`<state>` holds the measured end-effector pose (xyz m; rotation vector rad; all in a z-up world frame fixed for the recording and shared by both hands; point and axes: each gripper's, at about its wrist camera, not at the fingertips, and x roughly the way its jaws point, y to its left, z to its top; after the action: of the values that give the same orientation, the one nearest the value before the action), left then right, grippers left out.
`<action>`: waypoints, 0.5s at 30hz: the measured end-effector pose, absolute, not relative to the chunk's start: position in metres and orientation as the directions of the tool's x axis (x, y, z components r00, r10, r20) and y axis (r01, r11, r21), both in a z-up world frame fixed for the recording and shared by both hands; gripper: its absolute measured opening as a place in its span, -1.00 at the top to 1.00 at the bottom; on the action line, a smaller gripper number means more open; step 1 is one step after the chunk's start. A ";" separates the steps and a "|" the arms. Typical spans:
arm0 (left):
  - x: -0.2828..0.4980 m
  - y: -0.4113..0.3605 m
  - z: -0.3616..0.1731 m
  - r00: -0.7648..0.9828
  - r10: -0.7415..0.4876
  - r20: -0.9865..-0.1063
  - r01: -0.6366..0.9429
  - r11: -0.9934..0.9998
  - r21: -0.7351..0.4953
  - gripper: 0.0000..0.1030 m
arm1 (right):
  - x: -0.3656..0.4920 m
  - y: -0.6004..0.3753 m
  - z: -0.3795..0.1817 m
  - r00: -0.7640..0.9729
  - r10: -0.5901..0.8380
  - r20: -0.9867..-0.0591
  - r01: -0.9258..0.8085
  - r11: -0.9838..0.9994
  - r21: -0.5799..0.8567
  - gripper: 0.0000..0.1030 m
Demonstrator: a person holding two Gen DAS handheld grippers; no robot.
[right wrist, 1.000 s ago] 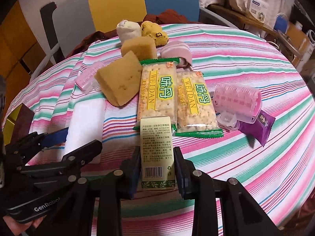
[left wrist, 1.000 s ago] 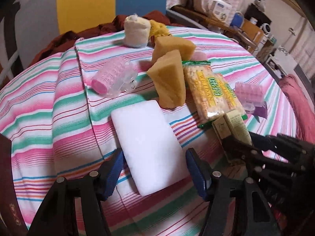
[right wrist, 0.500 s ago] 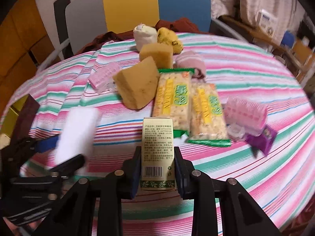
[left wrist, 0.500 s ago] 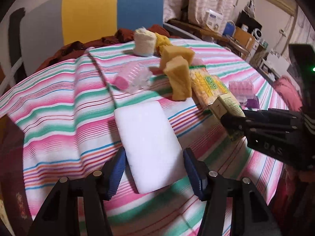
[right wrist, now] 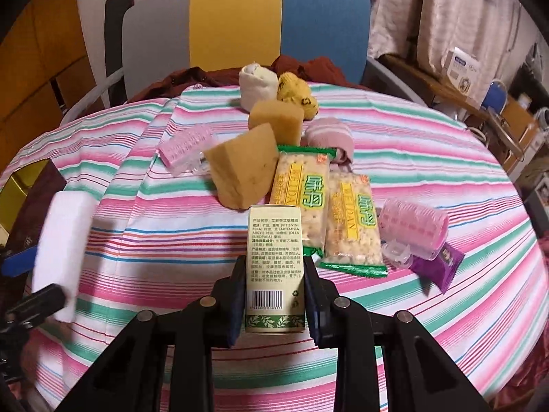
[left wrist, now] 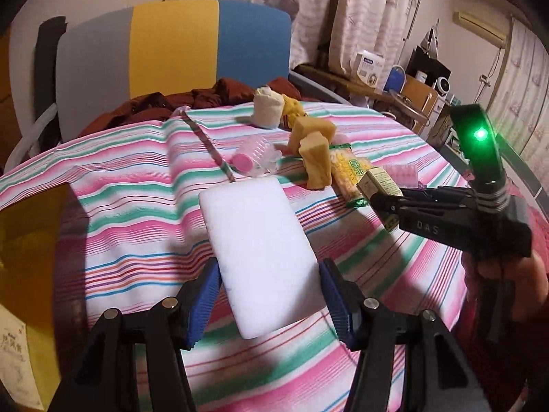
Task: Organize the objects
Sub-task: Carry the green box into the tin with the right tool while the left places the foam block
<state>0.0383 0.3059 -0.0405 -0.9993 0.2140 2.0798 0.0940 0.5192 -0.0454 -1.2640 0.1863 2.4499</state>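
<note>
Two grippers hold one thing each above the striped counter (right wrist: 446, 158). The left gripper (left wrist: 269, 295) has its blue pads (left wrist: 206, 295) pressed on the sides of a white foam block (left wrist: 254, 237), lifted off the cloth and jutting forward from the jaws. The right gripper (right wrist: 274, 292) has its jaws narrow and clamped on a small printed box (right wrist: 274, 261), barcode end nearest the camera.

On the counter beyond lie two cracker packs (right wrist: 329, 213) side by side, two yellow sponges (right wrist: 247, 164), a pink roller (right wrist: 185, 147) left of them and another roller (right wrist: 415, 226) to the right, touching a purple sachet (right wrist: 439, 264). Rolled socks (right wrist: 257, 86) sit at the far edge, near a chair (right wrist: 240, 24).
</note>
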 end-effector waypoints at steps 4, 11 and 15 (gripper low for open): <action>0.038 0.284 -0.033 -0.387 0.599 -0.701 -0.709 -0.680 -0.189 -0.15 | 0.096 0.520 -0.042 -0.535 0.282 -0.796 -0.399 -0.915 -0.055 0.42; 0.030 0.250 -0.025 -0.416 0.597 -0.686 -0.668 -0.713 -0.215 -0.15 | 0.097 0.500 -0.037 -0.553 0.287 -0.782 -0.367 -0.927 -0.080 0.42; 0.025 0.230 -0.025 -0.427 0.593 -0.683 -0.643 -0.730 -0.232 -0.15 | 0.096 0.482 -0.035 -0.569 0.270 -0.777 -0.346 -0.936 -0.072 0.42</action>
<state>0.0253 0.2302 -0.0248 -1.0039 0.0818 2.1701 0.0959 0.4823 -0.0345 -1.2202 0.1246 2.5078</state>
